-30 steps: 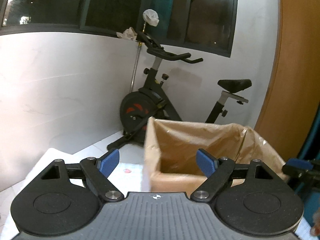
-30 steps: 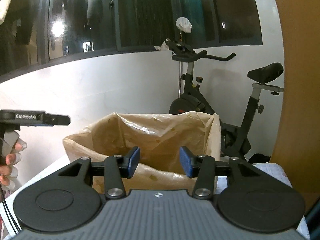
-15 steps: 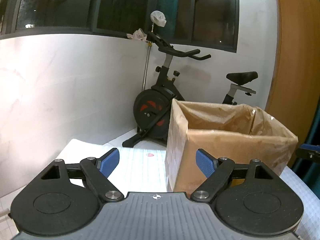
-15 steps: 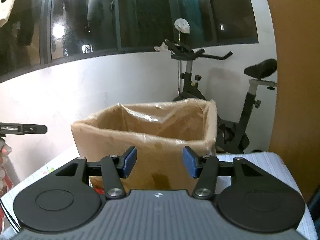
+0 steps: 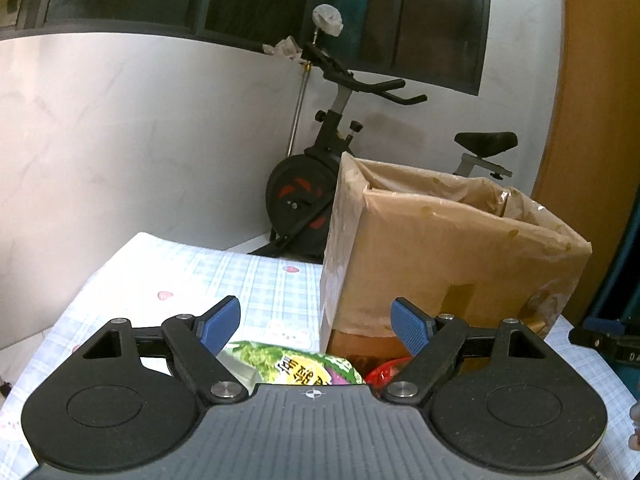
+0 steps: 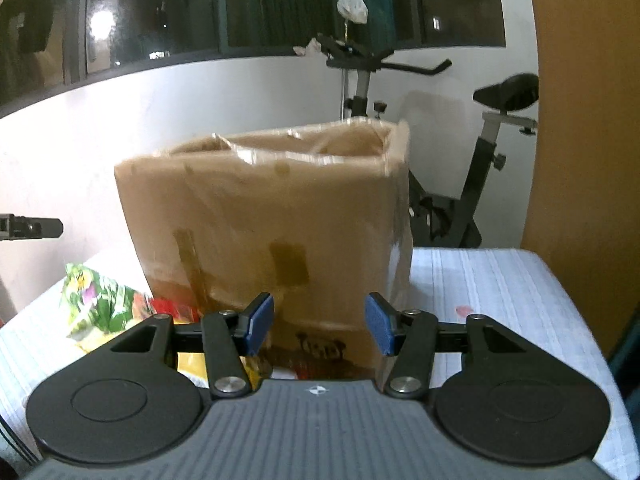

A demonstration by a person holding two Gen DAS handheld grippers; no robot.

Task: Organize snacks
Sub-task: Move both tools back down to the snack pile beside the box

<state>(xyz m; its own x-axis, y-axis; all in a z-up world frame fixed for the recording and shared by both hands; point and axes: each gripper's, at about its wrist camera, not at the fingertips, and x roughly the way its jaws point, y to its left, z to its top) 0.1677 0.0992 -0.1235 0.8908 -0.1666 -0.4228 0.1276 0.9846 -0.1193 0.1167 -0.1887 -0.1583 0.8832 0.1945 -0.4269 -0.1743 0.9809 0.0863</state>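
A tall cardboard box (image 5: 448, 256) lined with clear plastic stands on the checked tablecloth (image 5: 224, 280). My left gripper (image 5: 316, 326) is open and empty, low over a green snack packet (image 5: 296, 366) with a red packet (image 5: 386, 372) beside it at the box's foot. In the right wrist view the same box (image 6: 272, 224) fills the middle. My right gripper (image 6: 319, 329) is open with nothing between its blue pads, close to the box's front. The green packet (image 6: 100, 300) and red and yellow packets (image 6: 180, 312) lie to its left.
An exercise bike (image 5: 320, 184) stands behind the table by the white wall. A wooden panel (image 5: 592, 152) rises on the right. The other gripper's tip (image 6: 32, 228) shows at the left edge of the right wrist view. The table's far edge lies behind the box.
Both grippers have sunk from above the box's open top to the level of its lower wall. The snack packets on the cloth have come into view. Both stay open.
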